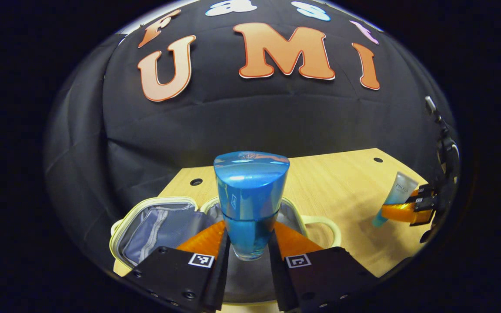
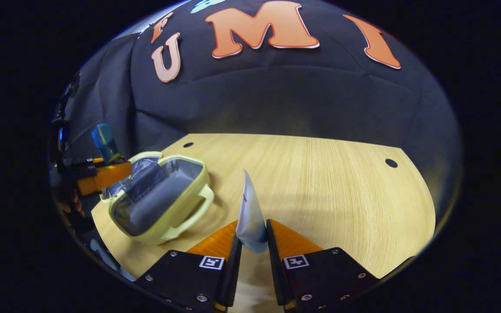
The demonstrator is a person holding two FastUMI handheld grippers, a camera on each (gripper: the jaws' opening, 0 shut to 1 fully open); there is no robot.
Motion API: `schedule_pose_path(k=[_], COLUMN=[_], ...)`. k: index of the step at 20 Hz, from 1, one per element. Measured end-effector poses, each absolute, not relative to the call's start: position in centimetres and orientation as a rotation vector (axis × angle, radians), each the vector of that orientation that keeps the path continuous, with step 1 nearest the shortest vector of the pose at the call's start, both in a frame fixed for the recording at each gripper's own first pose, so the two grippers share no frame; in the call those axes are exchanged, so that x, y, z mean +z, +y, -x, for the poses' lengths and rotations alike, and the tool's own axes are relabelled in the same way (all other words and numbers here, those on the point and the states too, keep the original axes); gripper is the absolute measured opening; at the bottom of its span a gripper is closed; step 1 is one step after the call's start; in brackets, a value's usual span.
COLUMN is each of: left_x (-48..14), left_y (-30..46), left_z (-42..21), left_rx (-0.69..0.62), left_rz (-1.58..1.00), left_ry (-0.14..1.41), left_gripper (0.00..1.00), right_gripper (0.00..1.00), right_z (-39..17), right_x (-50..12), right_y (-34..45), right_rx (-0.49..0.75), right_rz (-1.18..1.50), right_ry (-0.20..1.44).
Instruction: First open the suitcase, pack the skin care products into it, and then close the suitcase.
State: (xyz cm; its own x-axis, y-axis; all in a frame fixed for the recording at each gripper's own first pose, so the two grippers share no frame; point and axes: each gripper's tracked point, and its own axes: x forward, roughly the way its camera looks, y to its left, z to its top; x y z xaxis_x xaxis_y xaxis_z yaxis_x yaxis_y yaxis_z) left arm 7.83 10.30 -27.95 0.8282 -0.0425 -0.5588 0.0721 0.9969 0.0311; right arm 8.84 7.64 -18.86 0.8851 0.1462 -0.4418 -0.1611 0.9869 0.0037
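The suitcase (image 1: 163, 226) lies open at the lower left of the left gripper view, its grey lining showing and its pale rim and handle turned toward the centre, so the step in hand looks to be the packing itself. The left gripper (image 1: 250, 248) has its jaws clamped on the blue bottle (image 1: 250, 195), which stands upright at the bottom centre of that view, above the open case. To do this well, I would bring the bottle down low into the lined half before loosening, and tip it onto its side so that it lies flat and will not stop the lid from closing. The right gripper (image 2: 252, 241) has its jaws pressed on the flat end of the white tube (image 2: 249, 208), at the bottom centre of the right gripper view, well apart from the case at the left of that frame; it should probably wait until the other gripper has left the opening, then come in over the rim. The bench (image 2: 320, 182) is pale wood with visible grain and a few small round holes near its edge, and reads as smooth. Behind it hangs the booth's black cloth wall.
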Motion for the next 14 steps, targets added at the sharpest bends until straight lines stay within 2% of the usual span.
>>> schedule_pose_path(k=[5,12,13,14], left_x=[-28.0,-30.2,-30.7,-31.3], left_y=[13.1,16.6,16.8,17.0], left_z=[-7.6,-6.7,-6.7,-6.4], left_rx=[-0.096,-0.176,-0.195,-0.215], left_rz=[-0.056,-0.047,-0.045,-0.047], left_ry=[0.626,0.710,0.720,0.740], left_gripper=[0.45,0.45,0.45,0.45], right_gripper=[0.35,0.35,0.30,0.35], right_z=[-7.8,-6.7,-6.7,-6.6], right_x=[-15.5,-14.0,-14.1,-14.5], right_y=[12.0,19.1,20.0,20.8], right_rx=[0.198,0.216,0.212,0.207], right_rz=[0.030,-0.023,-0.025,-0.026], right_ry=[0.421,0.402,0.402,0.411])
